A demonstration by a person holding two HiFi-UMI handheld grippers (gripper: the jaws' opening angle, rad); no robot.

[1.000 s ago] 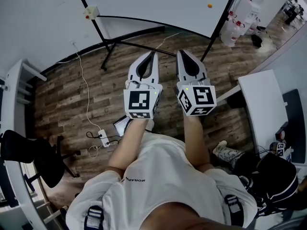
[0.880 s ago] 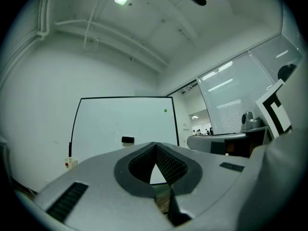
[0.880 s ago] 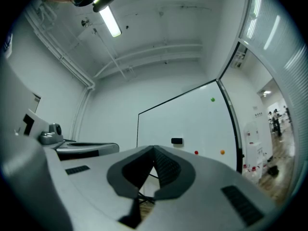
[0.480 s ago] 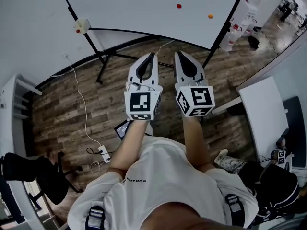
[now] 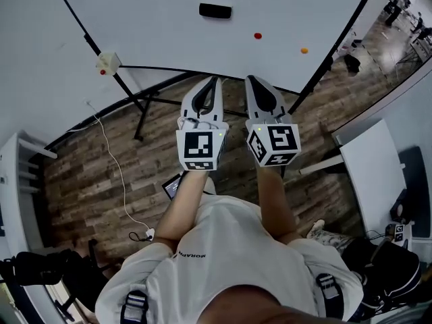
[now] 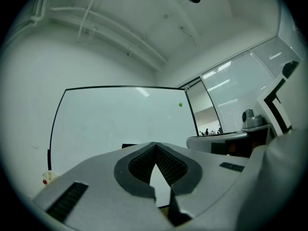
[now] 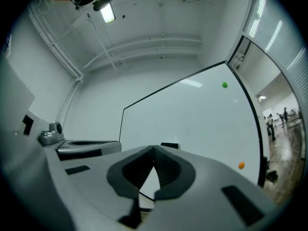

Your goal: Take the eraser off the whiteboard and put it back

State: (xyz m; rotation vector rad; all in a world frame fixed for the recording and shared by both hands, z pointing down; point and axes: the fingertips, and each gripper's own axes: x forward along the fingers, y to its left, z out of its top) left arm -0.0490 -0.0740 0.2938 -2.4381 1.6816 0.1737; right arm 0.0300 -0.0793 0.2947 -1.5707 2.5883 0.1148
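Observation:
A black eraser [image 5: 214,10] sticks to the whiteboard [image 5: 169,25] ahead of me, above both grippers. My left gripper [image 5: 217,82] and right gripper [image 5: 249,79] are held side by side, pointing at the board and well short of it. Both are shut with nothing between the jaws. In the right gripper view the eraser [image 7: 170,145] shows just past the tip of the right gripper [image 7: 154,148]. In the left gripper view only a dark edge of the eraser [image 6: 129,146] peeks over the left gripper [image 6: 155,145].
A red magnet [image 5: 257,36] and an orange magnet [image 5: 304,50] sit on the board right of the eraser. A small box [image 5: 107,63] hangs on the stand's left leg. A white table [image 5: 374,160] stands at the right; a cable [image 5: 111,160] runs over the wooden floor.
Both grippers and I have moved toward the whiteboard together. The eraser has come down into full view at the top. The jaws stay shut.

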